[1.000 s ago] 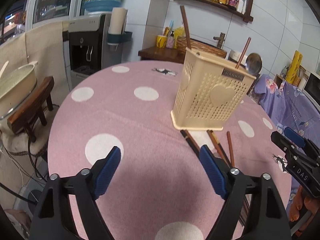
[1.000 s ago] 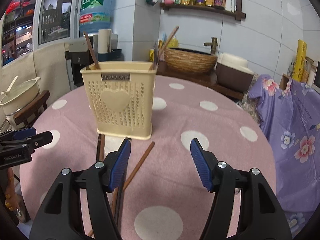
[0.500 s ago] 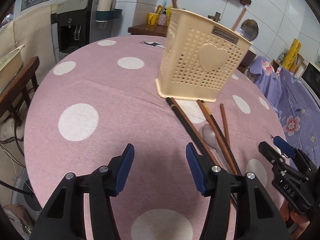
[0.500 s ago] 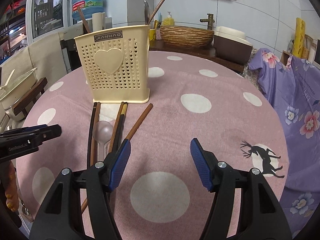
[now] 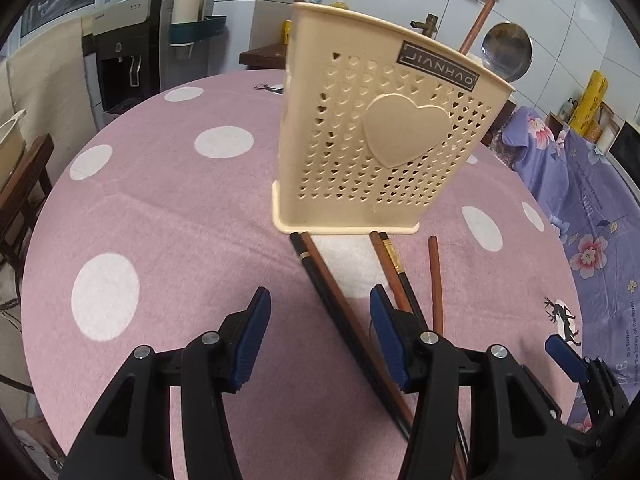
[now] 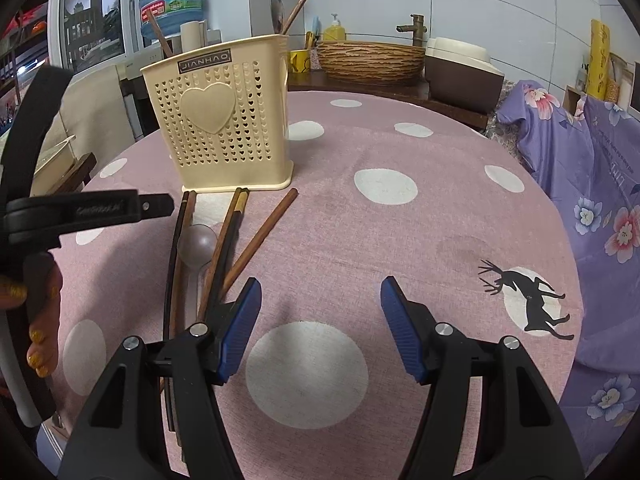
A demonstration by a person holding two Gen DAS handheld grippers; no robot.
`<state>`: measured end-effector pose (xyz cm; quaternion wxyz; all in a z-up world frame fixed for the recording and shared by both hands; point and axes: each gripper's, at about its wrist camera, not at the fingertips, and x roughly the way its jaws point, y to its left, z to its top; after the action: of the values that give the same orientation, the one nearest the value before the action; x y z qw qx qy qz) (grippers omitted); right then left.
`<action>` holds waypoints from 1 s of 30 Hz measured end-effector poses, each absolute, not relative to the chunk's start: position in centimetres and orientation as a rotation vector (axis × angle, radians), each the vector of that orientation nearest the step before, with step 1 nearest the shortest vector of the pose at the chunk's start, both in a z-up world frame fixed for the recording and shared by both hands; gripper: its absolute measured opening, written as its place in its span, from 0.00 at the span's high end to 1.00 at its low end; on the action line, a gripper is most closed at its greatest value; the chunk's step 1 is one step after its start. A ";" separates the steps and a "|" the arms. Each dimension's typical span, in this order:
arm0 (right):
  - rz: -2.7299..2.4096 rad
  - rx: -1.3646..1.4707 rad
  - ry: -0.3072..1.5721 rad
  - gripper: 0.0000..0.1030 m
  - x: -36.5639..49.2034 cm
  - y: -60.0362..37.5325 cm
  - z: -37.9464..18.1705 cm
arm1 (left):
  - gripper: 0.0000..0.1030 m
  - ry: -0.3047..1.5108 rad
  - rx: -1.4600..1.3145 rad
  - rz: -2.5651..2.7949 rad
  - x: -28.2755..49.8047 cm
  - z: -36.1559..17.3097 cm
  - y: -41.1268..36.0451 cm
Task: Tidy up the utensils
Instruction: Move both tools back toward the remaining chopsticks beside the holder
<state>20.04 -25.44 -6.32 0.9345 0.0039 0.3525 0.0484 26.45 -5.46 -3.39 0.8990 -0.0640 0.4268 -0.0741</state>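
A cream perforated utensil basket [image 5: 384,148] with a heart on its side stands on the pink dotted table; it also shows in the right wrist view [image 6: 224,120]. It holds a couple of chopsticks and a metal spoon [image 5: 507,51]. Several brown and black chopsticks [image 5: 344,304] lie on the cloth in front of it, over a pale spoon [image 6: 198,242]. My left gripper [image 5: 318,324] is open, low over the left chopstick pair. My right gripper [image 6: 320,312] is open and empty, just right of the chopsticks [image 6: 228,240].
The round table [image 6: 400,220] has a pink cloth with white dots and a deer print [image 6: 528,296]. A purple flowered cover [image 6: 592,184] lies to the right. A chair and a water dispenser [image 5: 128,52] stand behind at the left. A counter with a woven basin [image 6: 370,60] stands behind.
Both grippers have moved down and closer to the chopsticks and basket. The left gripper now sits over the left chopstick pair. Both stay open.
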 end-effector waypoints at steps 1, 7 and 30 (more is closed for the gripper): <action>0.099 0.010 0.724 0.39 20.1 -25.5 -6.4 | 0.52 0.889 -0.117 -0.145 26.8 -3.5 -5.8; 0.106 0.015 0.730 0.39 20.1 -25.7 -6.6 | 0.60 0.947 -0.129 -0.067 29.0 -5.0 -5.6; 0.164 0.089 0.853 0.53 27.0 -23.0 -6.2 | 0.62 0.939 -0.180 -0.039 27.5 -4.8 -1.6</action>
<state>26.97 -22.98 -6.19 0.9062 0.0432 0.4131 0.0793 27.53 -1.64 -4.85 0.8877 -0.0868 0.4518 -0.0190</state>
